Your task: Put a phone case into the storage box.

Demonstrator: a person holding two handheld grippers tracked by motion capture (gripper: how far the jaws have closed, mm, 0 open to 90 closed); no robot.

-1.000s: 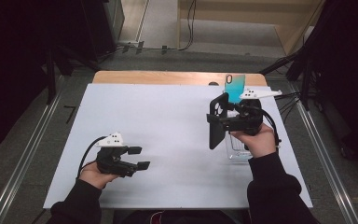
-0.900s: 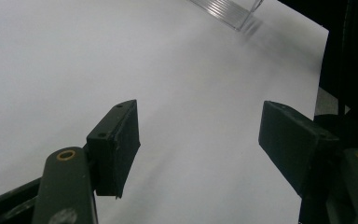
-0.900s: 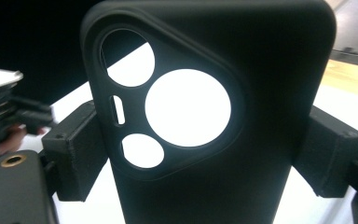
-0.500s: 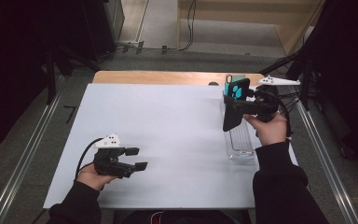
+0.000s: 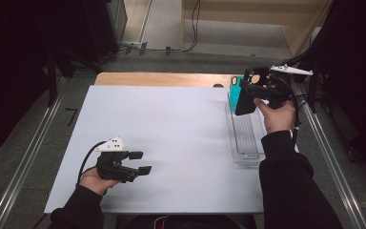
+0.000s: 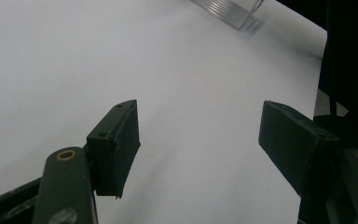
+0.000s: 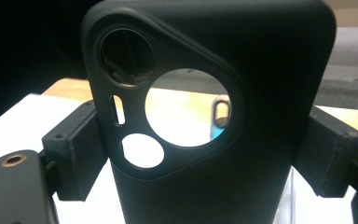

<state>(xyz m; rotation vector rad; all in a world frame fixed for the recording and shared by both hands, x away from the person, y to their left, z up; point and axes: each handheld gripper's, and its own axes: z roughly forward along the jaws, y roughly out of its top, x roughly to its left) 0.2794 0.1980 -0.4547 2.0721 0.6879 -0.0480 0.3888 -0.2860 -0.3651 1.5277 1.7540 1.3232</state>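
On the white table [image 5: 171, 143] stands a clear slotted rack [image 5: 244, 136] at the right side, a teal phone case [image 5: 235, 88] at its far end. Above the rack, the right gripper [image 5: 252, 93] clamps a black phone case [image 7: 214, 116] (held upright by its edges). The step seems to be placing it; next it needs lowering into a free slot. The left gripper [image 5: 140, 162] rests with jaws apart, empty.

A white table [image 5: 171, 124] stands on grey floor [image 5: 171, 28], black curtains [image 5: 24, 47] at both sides.
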